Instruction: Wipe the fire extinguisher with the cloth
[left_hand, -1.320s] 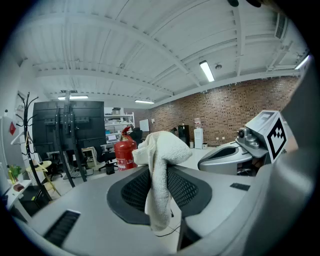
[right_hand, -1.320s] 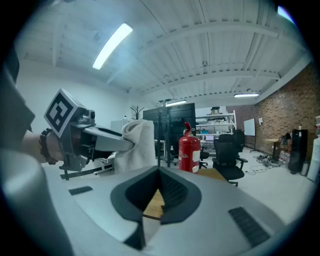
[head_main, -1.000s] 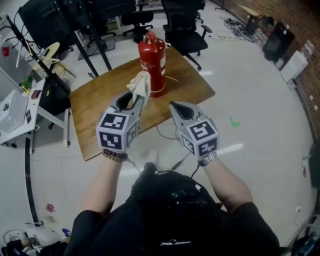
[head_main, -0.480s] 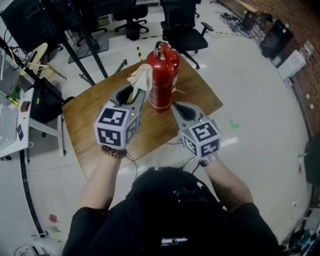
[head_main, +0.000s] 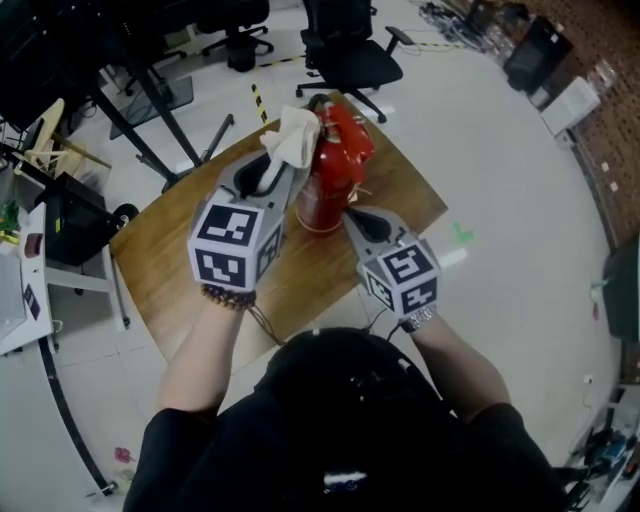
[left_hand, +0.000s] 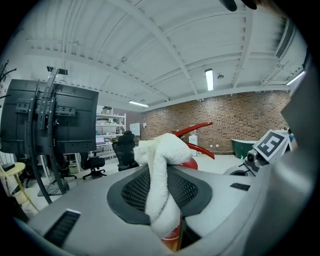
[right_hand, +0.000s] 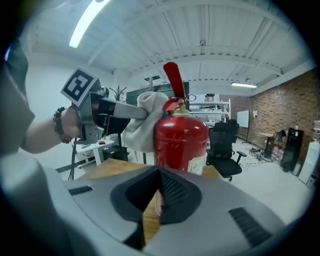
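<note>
A red fire extinguisher (head_main: 330, 170) stands upright on the wooden table (head_main: 170, 270); in the right gripper view the extinguisher (right_hand: 181, 142) rises straight ahead with its red lever on top. My left gripper (head_main: 283, 170) is shut on a white cloth (head_main: 294, 135), which hangs bunched between its jaws. The cloth (left_hand: 161, 170) reaches the extinguisher's upper left side, and the cloth (right_hand: 141, 127) looks to be touching the cylinder. My right gripper (head_main: 347, 213) is shut with nothing in it, near the extinguisher's base on its right.
Black office chairs (head_main: 345, 55) stand beyond the table. Black stand legs (head_main: 150, 110) and a white desk (head_main: 20, 310) are at the left. Cables lie on the pale floor (head_main: 500, 180) near the brick wall at the upper right.
Both grippers have moved forward toward the extinguisher. The cloth has come from in front of the cylinder up to its top left side. The right gripper has sunk closer to the base.
</note>
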